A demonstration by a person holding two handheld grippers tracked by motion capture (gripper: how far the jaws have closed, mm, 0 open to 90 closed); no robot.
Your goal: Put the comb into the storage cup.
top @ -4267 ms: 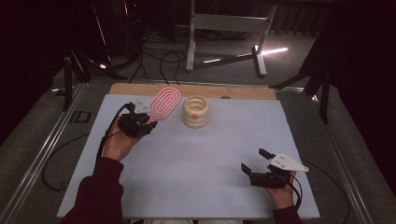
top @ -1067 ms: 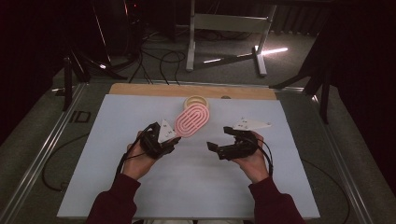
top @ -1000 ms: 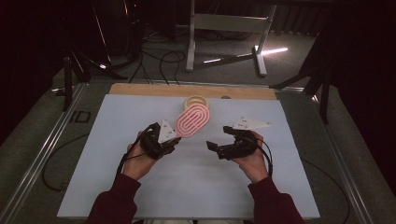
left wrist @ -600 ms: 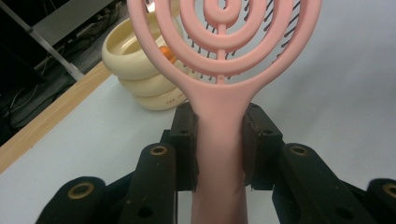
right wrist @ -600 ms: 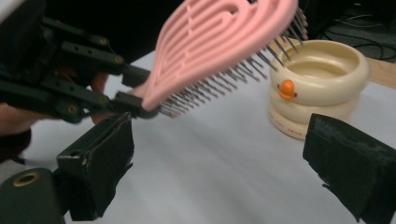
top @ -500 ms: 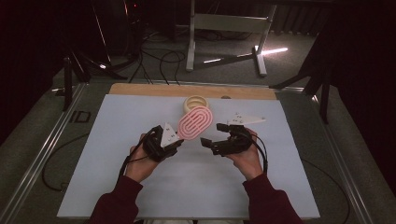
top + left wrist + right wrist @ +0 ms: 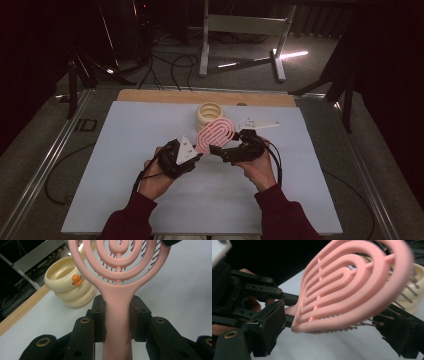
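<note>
Pink plastic hairbrush with looped openwork head and dark bristles (image 7: 216, 134): held above the pale blue-grey table mat (image 7: 125, 165), mid-table, head tilted away from the person.

Left gripper (image 7: 196, 156): clamped on the brush handle, both pads pressed flat against its sides.

Right gripper (image 7: 216, 149): jaws wide, just been closing, set either side of the brush head; pads not pressing on it, bristles near the far jaw.

Cream ribbed ring-shaped container with small orange knob (image 7: 67, 282): standing on the mat just behind the brush head, near the wooden strip (image 7: 165, 96) at the far edge.
</note>
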